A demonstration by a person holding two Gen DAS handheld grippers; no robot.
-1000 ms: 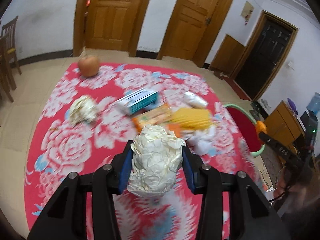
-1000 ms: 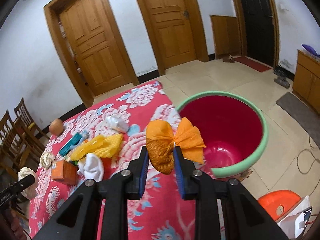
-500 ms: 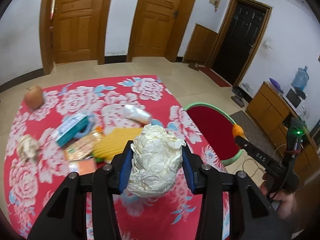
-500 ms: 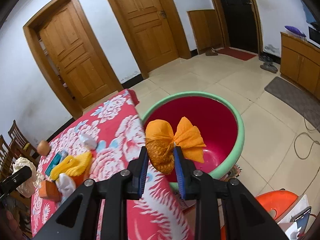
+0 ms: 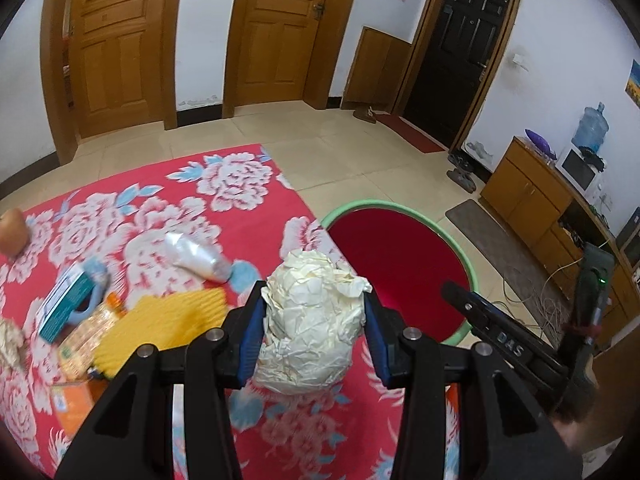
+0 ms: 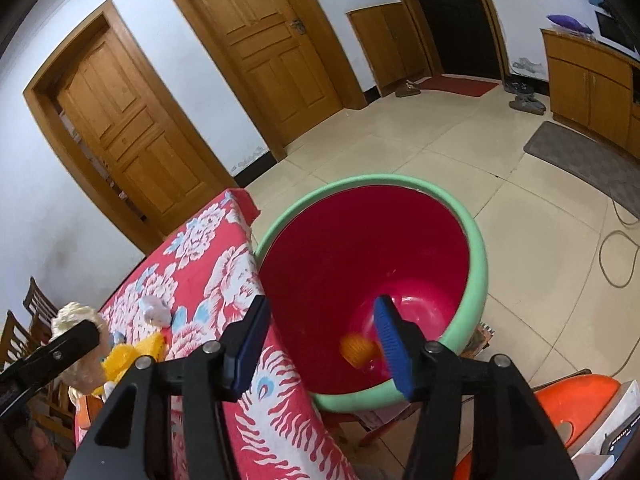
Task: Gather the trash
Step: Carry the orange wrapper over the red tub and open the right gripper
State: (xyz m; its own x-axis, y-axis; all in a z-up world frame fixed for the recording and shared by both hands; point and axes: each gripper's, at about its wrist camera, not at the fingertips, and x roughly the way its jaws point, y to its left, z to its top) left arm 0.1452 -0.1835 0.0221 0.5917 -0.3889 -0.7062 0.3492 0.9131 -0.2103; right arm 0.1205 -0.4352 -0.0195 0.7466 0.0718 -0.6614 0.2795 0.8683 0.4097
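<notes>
My left gripper (image 5: pixel 314 330) is shut on a crumpled cream paper ball (image 5: pixel 312 320), held over the right side of the red flowered tablecloth (image 5: pixel 132 220) near the green-rimmed red bin (image 5: pixel 400 256). The paper ball (image 6: pixel 78 316) also shows at the left edge of the right wrist view. My right gripper (image 6: pixel 320 340) hangs over the bin (image 6: pixel 478 248) with its jaws opening and nothing between them. The orange wrapper (image 6: pixel 357 350) lies blurred low inside the bin. The right gripper's black arm (image 5: pixel 496 330) reaches in from the right in the left wrist view.
On the cloth lie a white tube (image 5: pixel 196 258), a yellow wrapper (image 5: pixel 160 320), a teal box (image 5: pixel 64 306), an orange packet (image 5: pixel 74 400) and a round brown fruit (image 5: pixel 12 232). An orange stool (image 6: pixel 576 392) stands by the bin. Wooden cabinets (image 5: pixel 532 200) line the right wall.
The right gripper swung over the bin and its jaws spread; the orange wrapper dropped from them into the bin. The left gripper carried the paper ball rightwards toward the bin.
</notes>
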